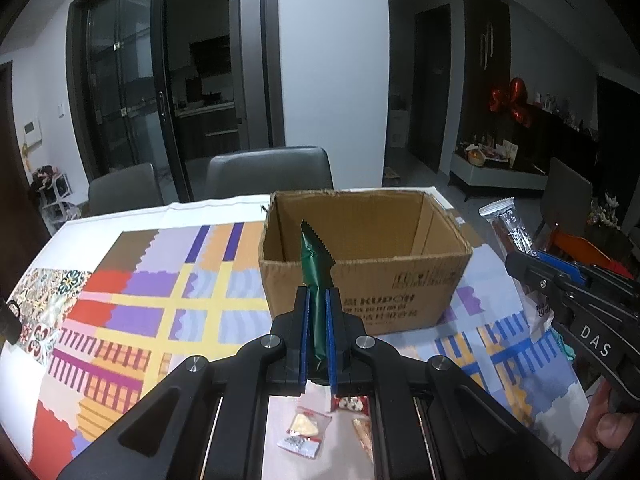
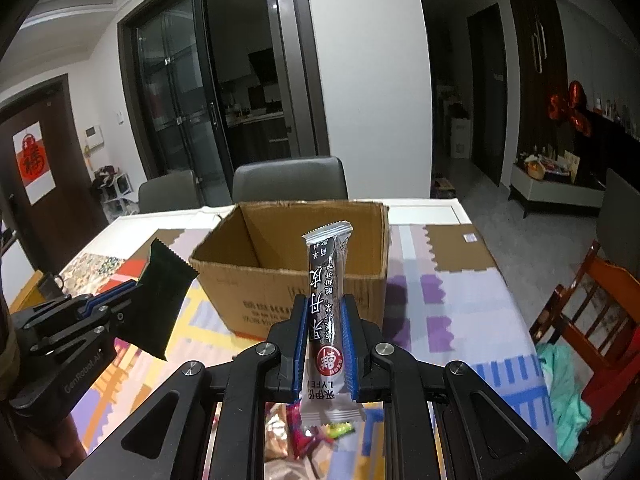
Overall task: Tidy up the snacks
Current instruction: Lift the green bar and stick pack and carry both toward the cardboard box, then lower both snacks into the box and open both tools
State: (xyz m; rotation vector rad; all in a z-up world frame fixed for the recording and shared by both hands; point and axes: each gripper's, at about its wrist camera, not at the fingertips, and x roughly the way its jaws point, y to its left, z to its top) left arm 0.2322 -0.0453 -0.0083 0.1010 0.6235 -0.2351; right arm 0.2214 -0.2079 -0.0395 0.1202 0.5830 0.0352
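Note:
An open cardboard box (image 1: 364,280) stands on the patterned tablecloth; it also shows in the right wrist view (image 2: 280,304). My left gripper (image 1: 318,312) is shut on a dark green snack packet (image 1: 316,272), held upright just in front of the box's near wall. My right gripper (image 2: 324,332) is shut on a long silver and dark snack stick (image 2: 326,280), upright before the box. The green packet (image 2: 160,300) and the left gripper (image 2: 116,308) show in the right wrist view, the snack stick (image 1: 508,224) in the left one.
Small wrapped snacks (image 1: 304,432) lie on the table under my left gripper, and more bright wrappers (image 2: 316,432) under my right. Grey chairs (image 1: 268,172) stand behind the table. A wooden chair (image 2: 592,320) with teal cloth is at the right.

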